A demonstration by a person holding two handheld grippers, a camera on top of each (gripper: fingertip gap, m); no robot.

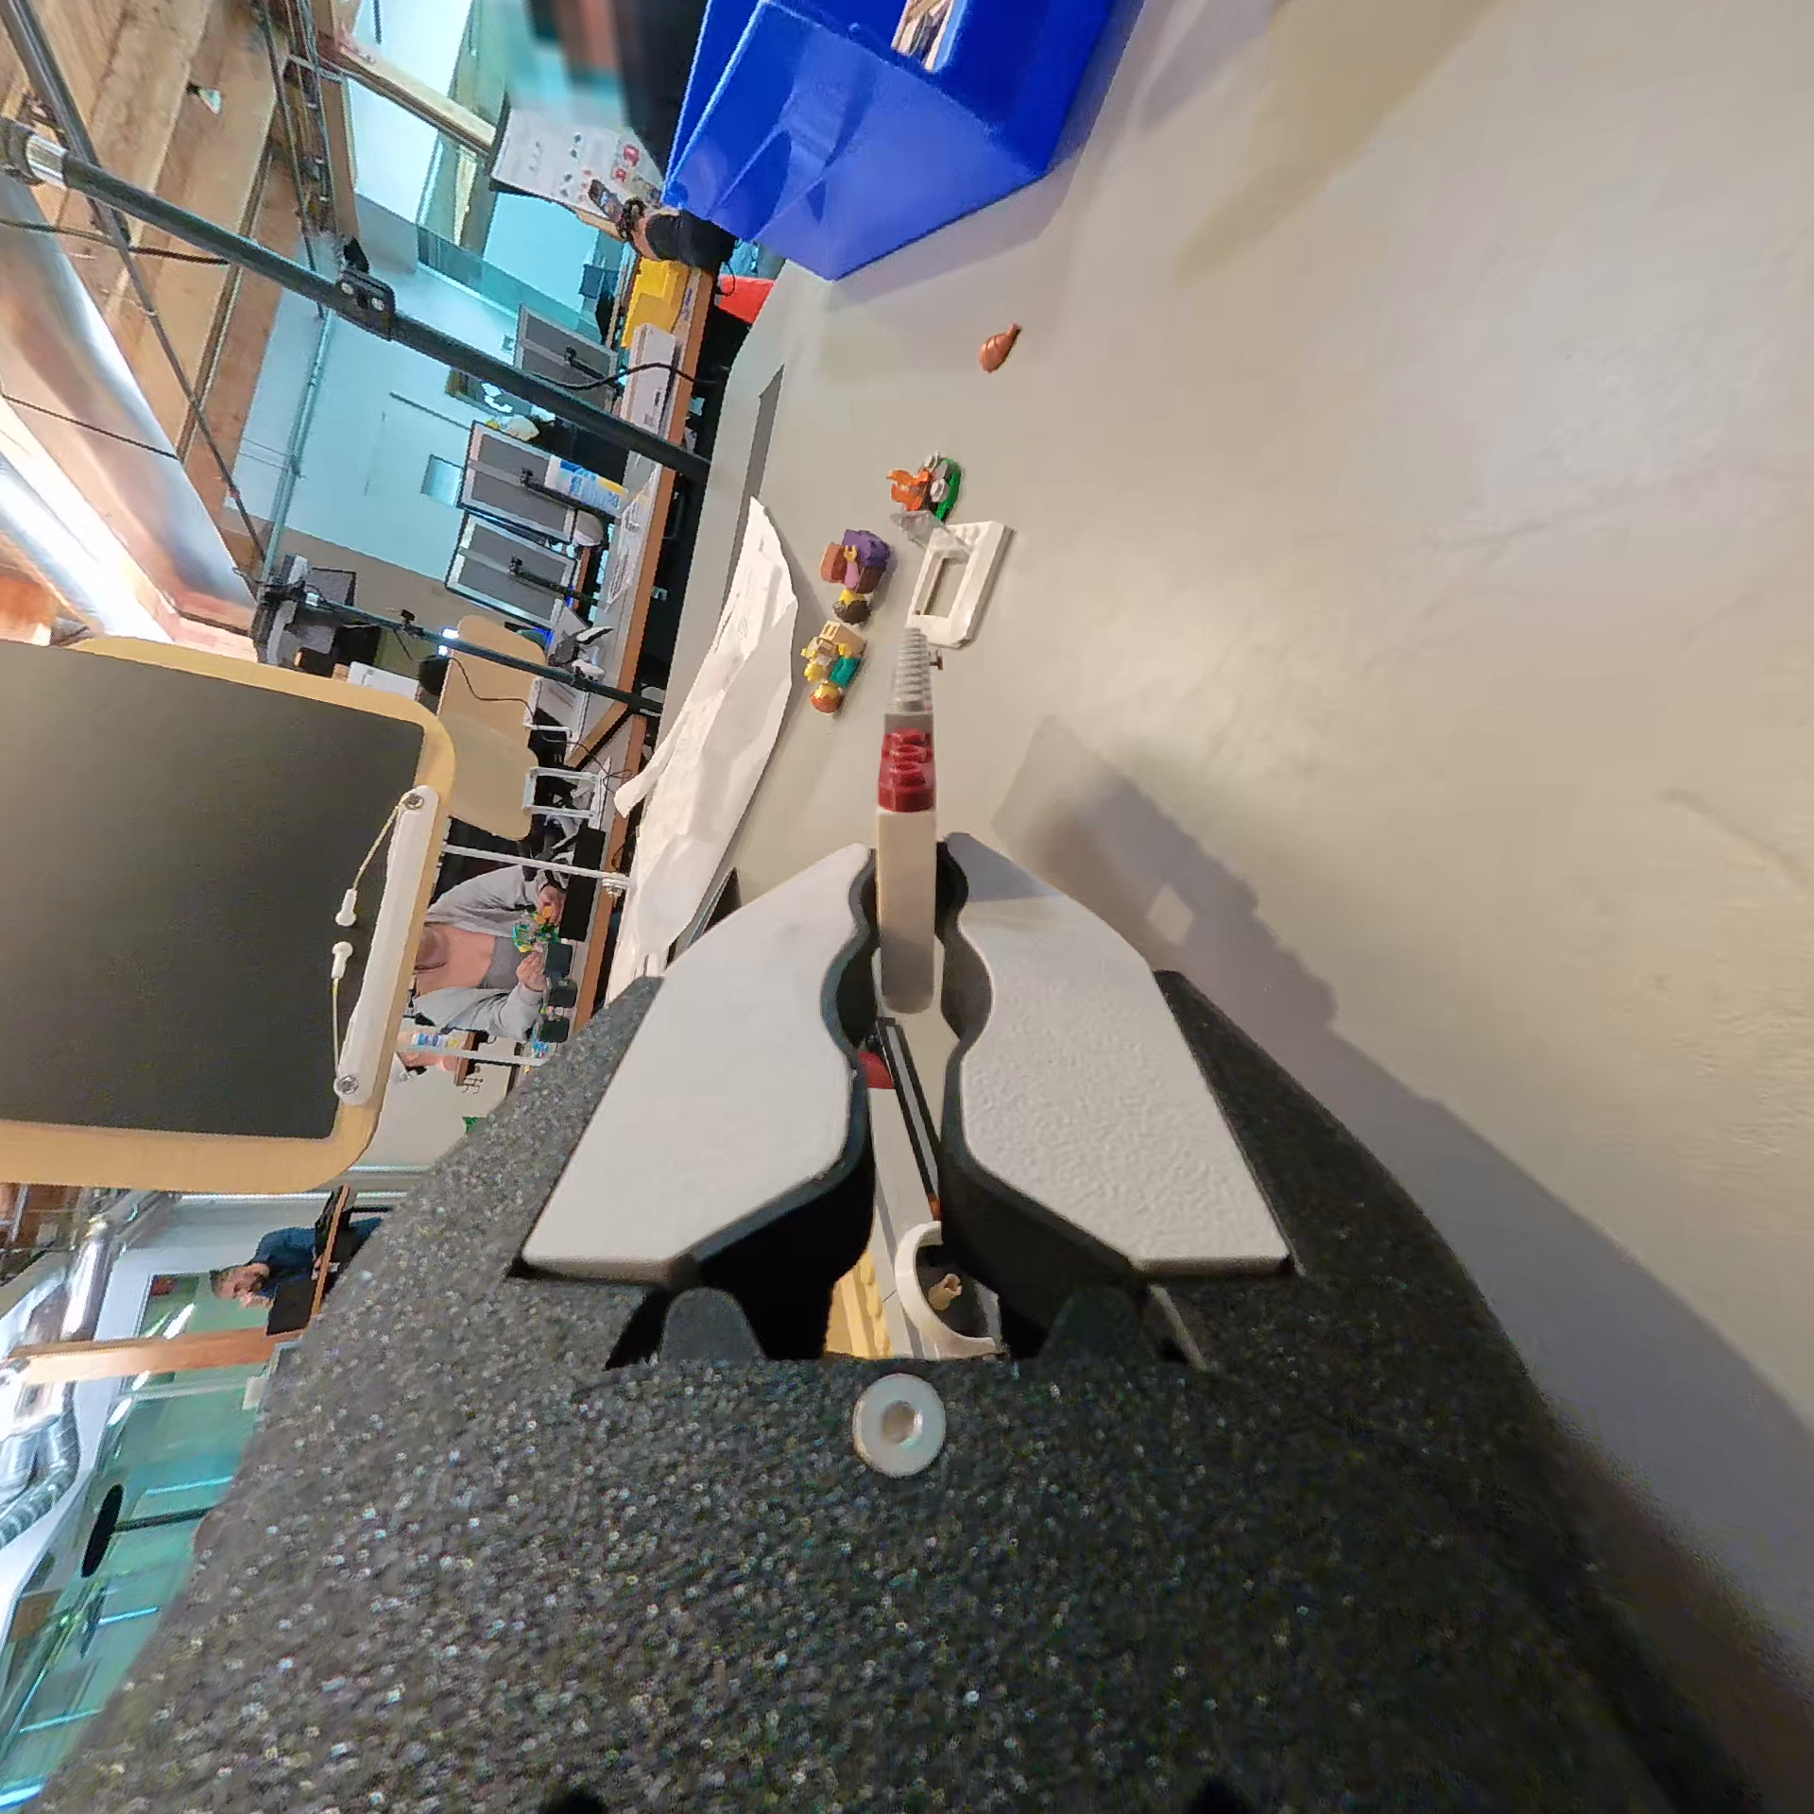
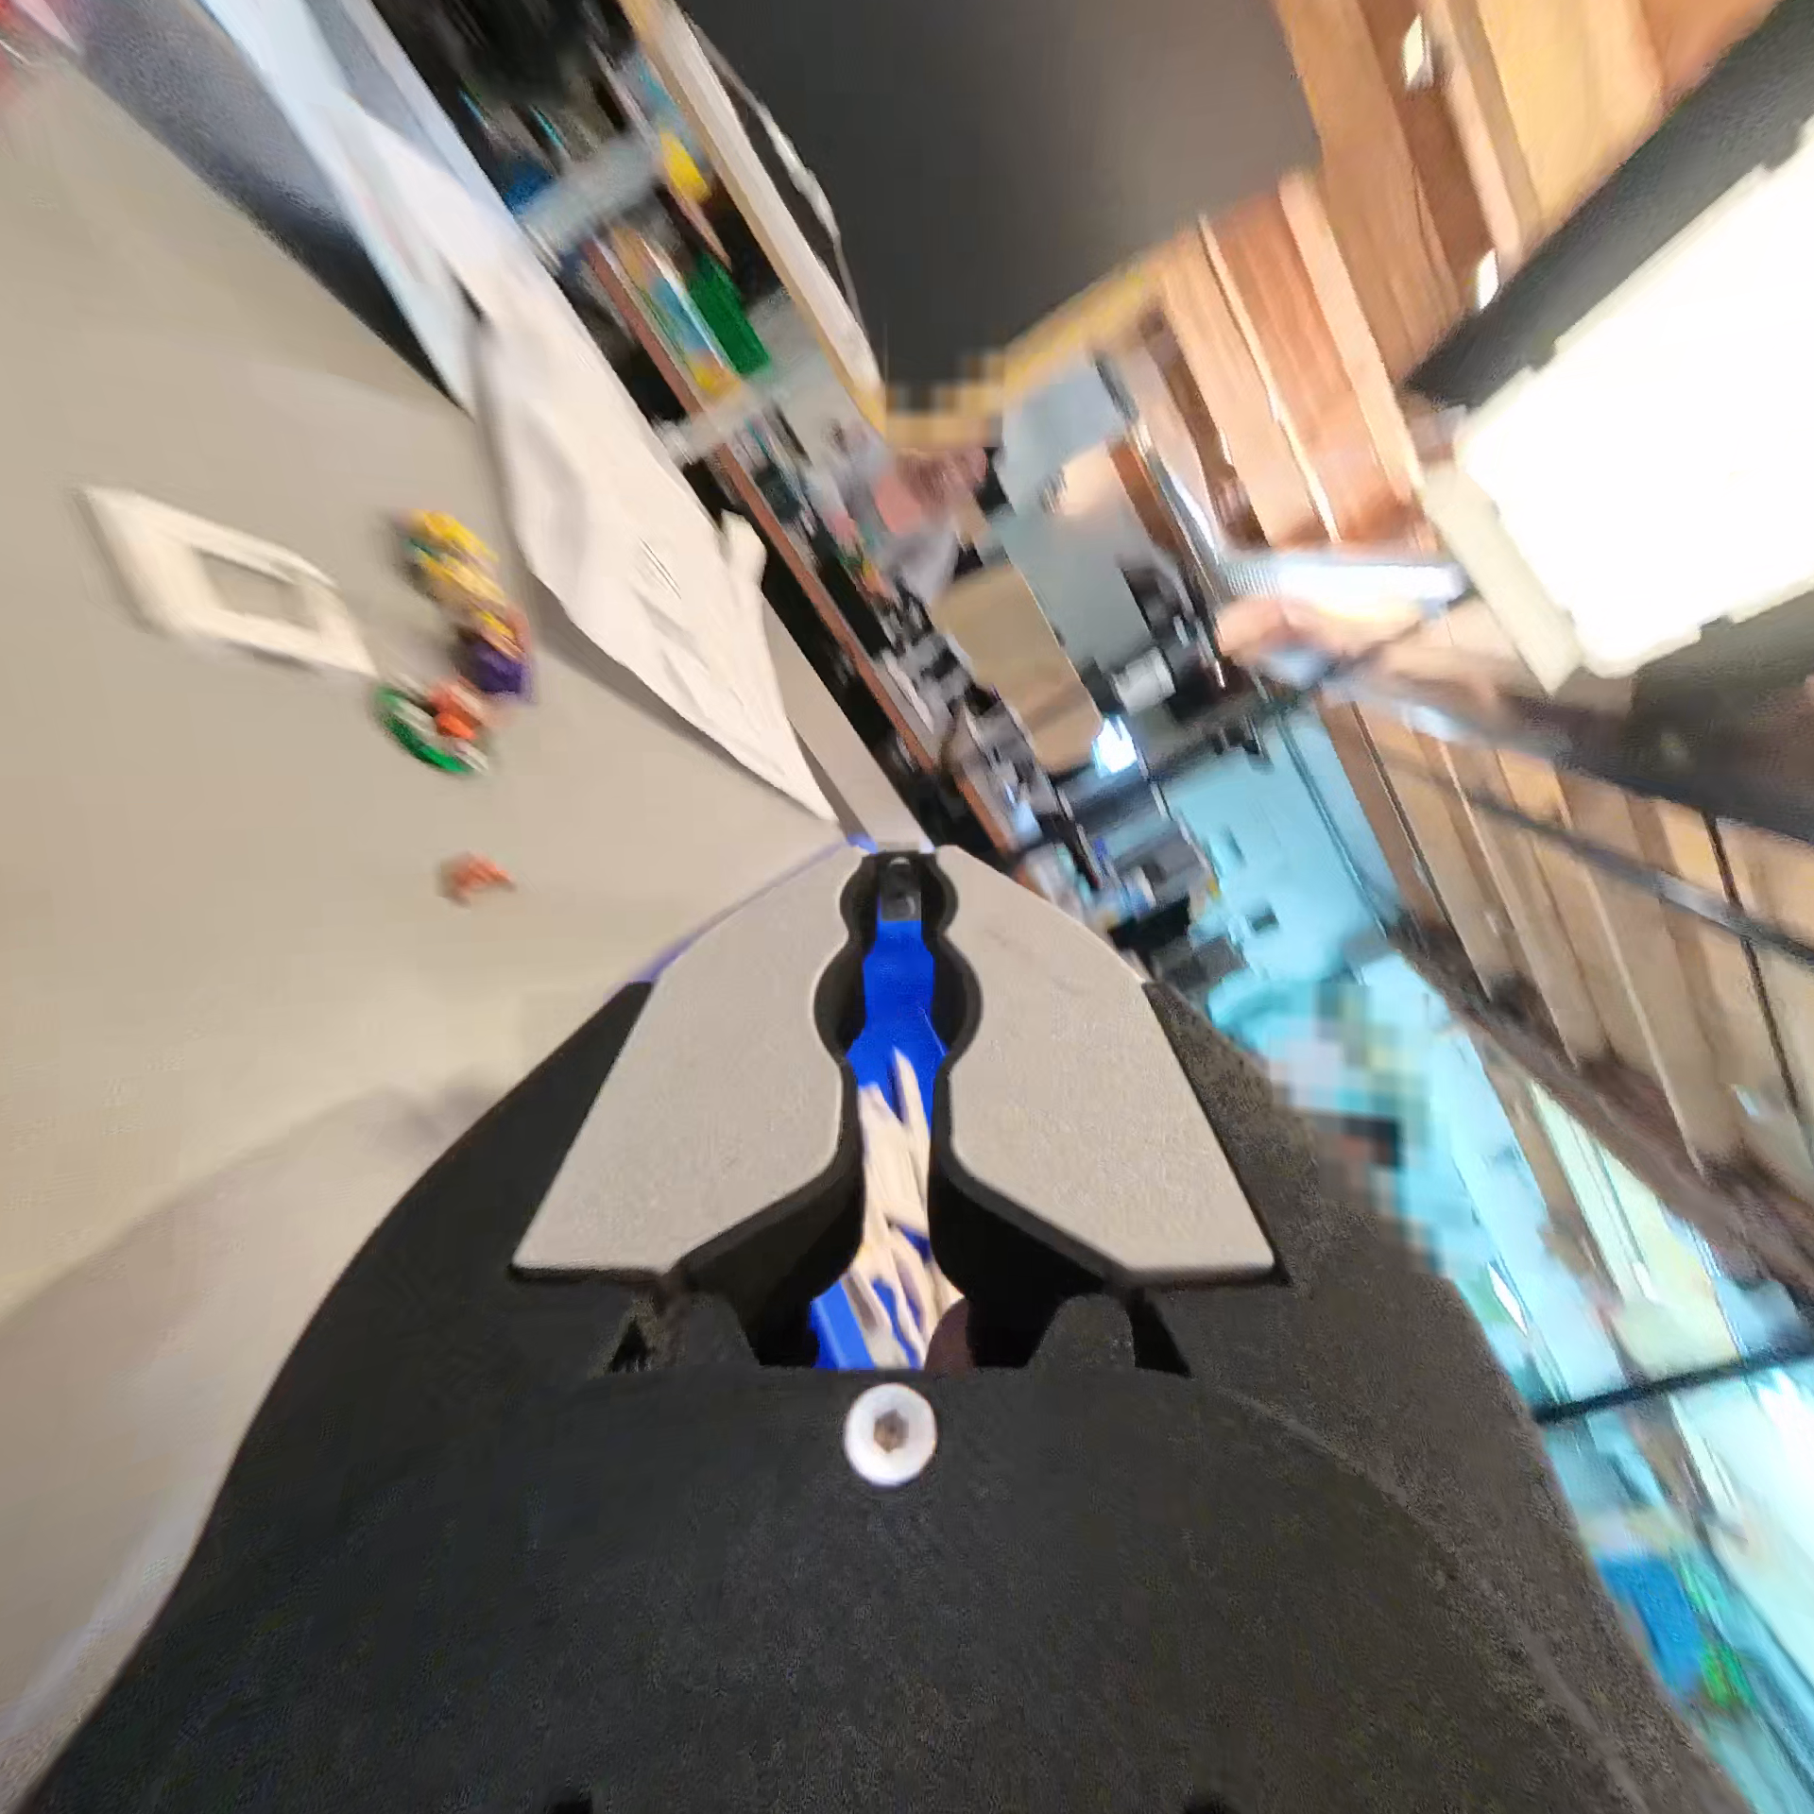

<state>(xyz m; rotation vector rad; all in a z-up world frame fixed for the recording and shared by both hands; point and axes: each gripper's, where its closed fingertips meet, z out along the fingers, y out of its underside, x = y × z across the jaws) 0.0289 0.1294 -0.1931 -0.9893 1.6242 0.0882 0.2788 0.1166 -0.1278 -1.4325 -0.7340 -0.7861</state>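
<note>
My left gripper (image 1: 908,864) is shut on a long cream brick piece (image 1: 905,883), held edge-on. It carries red bricks (image 1: 908,771) and a grey studded plate (image 1: 913,677) farther out, above the grey table (image 1: 1374,589). My right gripper (image 2: 895,864) is nearly closed, with a small dark grey piece (image 2: 895,895) pinched at its fingertips; the view is blurred. A blue bin (image 2: 898,1001) with white bits shows through the gap behind the right fingers.
On the table lie a white frame piece (image 1: 957,584), small toy figures (image 1: 834,667), a green and orange build (image 1: 928,486), a brown piece (image 1: 999,348), a paper sheet (image 1: 717,726) and a blue bin (image 1: 864,128). People sit at desks beyond the table edge. Spacing between my two grippers at the tips: around 25 cm.
</note>
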